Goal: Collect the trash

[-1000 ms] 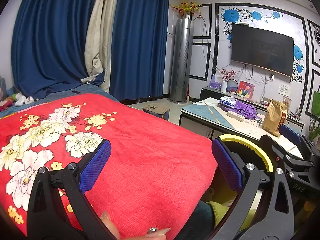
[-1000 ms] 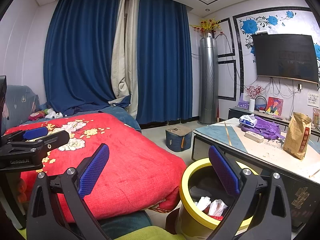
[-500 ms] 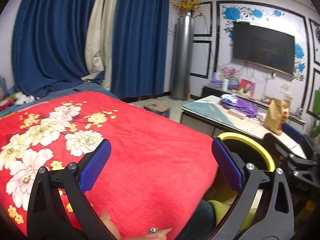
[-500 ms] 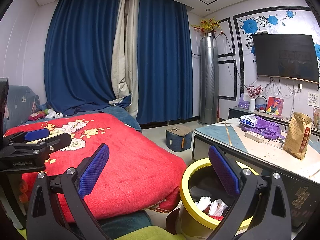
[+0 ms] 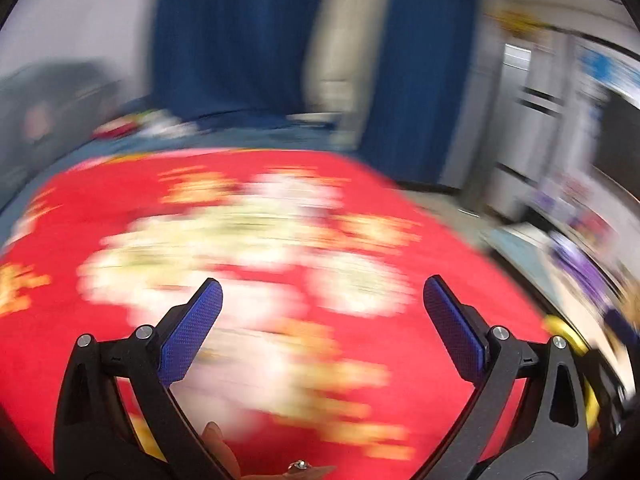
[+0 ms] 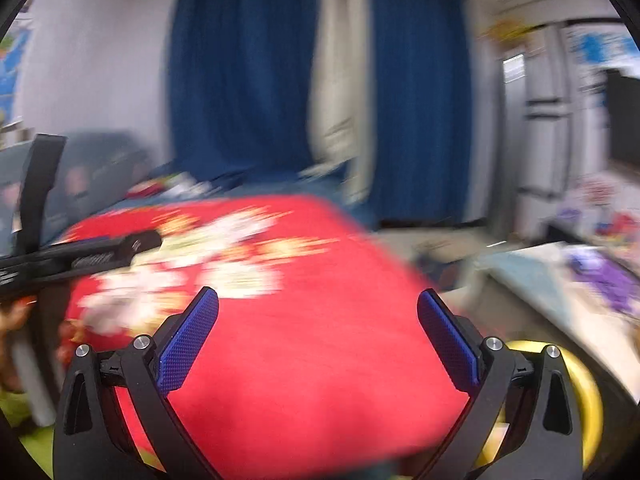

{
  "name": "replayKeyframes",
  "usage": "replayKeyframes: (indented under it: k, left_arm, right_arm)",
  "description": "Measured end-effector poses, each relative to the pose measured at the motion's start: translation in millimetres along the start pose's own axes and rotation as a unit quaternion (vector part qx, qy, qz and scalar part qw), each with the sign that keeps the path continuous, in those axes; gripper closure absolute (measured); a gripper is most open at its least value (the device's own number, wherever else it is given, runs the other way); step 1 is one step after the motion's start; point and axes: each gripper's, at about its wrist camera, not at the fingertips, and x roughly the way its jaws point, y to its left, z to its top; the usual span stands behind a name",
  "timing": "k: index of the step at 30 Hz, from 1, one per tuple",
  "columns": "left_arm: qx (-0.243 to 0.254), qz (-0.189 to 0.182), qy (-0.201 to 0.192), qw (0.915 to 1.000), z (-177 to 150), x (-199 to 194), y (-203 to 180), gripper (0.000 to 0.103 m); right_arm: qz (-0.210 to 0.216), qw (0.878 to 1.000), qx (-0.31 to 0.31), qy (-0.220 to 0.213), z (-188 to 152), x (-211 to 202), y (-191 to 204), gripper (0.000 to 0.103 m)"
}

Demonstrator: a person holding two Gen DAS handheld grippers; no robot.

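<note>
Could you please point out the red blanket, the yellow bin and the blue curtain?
Red blanket [image 6: 304,360], right wrist view, plain red middle.
Yellow bin [image 6: 588,400], right wrist view, rim.
Blue curtain [image 6: 240,80], right wrist view, left panel.

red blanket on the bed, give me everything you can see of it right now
The blanket is bright red, soft and plush-looking, with a pattern of white and yellow flowers on its left part; the right part is plain red. It lies spread over the bed, its edge bulging down near the yellow bin. Blue bedding shows behind it. Both open tools frame it, and nothing is seen touching it. Motion blur hides finer detail.
</note>
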Motion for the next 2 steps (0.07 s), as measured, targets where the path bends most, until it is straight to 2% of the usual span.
replayKeyframes:
  k: [2]
  left_arm:
    - [-0.027,0.103,0.029,0.9939,10.0,13.8,69.2,0.011]
  right_arm:
    - [0.088,0.993,-0.022,0.074,21.0,55.8,67.7,0.006]
